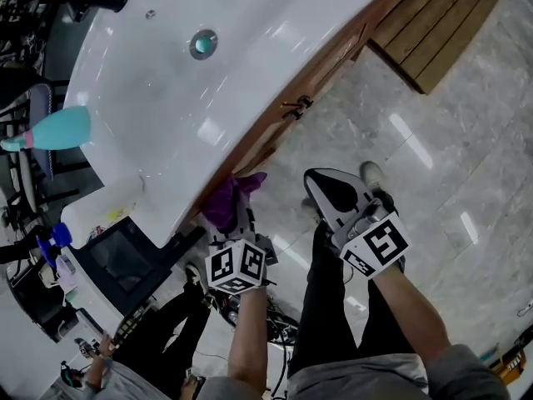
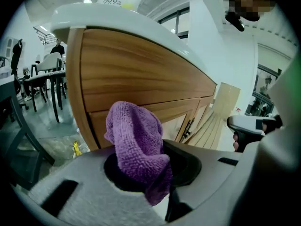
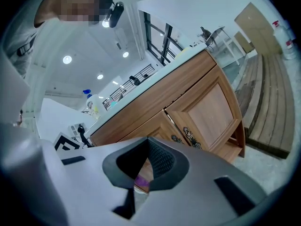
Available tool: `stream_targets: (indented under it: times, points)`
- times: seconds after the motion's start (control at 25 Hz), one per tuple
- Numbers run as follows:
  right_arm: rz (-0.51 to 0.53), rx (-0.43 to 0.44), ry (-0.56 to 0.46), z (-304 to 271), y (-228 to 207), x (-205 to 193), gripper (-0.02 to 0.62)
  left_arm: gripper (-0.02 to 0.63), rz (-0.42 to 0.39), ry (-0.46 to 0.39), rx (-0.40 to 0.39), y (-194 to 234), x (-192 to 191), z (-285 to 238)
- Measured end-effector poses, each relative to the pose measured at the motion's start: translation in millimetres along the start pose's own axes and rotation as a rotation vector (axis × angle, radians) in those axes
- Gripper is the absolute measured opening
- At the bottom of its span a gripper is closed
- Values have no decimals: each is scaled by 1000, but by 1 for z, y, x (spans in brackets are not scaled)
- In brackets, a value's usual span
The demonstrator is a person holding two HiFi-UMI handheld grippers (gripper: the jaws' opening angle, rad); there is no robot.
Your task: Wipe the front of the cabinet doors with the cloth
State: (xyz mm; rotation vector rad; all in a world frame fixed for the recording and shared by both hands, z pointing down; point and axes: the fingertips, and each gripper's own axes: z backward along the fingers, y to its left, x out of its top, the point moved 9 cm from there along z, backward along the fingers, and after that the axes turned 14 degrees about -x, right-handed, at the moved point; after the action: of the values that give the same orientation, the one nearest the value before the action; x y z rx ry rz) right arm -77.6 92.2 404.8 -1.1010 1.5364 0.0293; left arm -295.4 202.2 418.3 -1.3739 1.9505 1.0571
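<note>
From the head view, a white sink counter (image 1: 166,98) ran over a wooden cabinet (image 1: 312,69), with grey marbled floor tiles (image 1: 466,157) below and a slatted wooden platform (image 1: 441,23) in the far corner. The left gripper (image 1: 236,213) held the cloth (image 1: 226,198) up at the cabinet front, under the counter's edge. The right gripper (image 1: 321,182) hung just beside it, over the floor.

In the left gripper view, the cabinet's grained wood (image 2: 141,74) filled the background, with chairs and a table off to the left. The jaws were clamped on the cloth (image 2: 136,145), a purple, nubbly bunch standing up out of them. Whether it touched the wood could not be told.

In the right gripper view, the panelled cabinet doors (image 3: 207,112) carried dark ornate handles (image 3: 188,136) under the counter. The jaws were drawn together and held nothing.
</note>
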Motion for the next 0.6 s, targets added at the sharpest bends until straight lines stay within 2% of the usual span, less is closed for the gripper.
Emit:
stream_targets:
  times: [0.6]
  points:
    - [-40,-56,-33,6,-40,7,9,83,-47,33,-35,-19,8,-29]
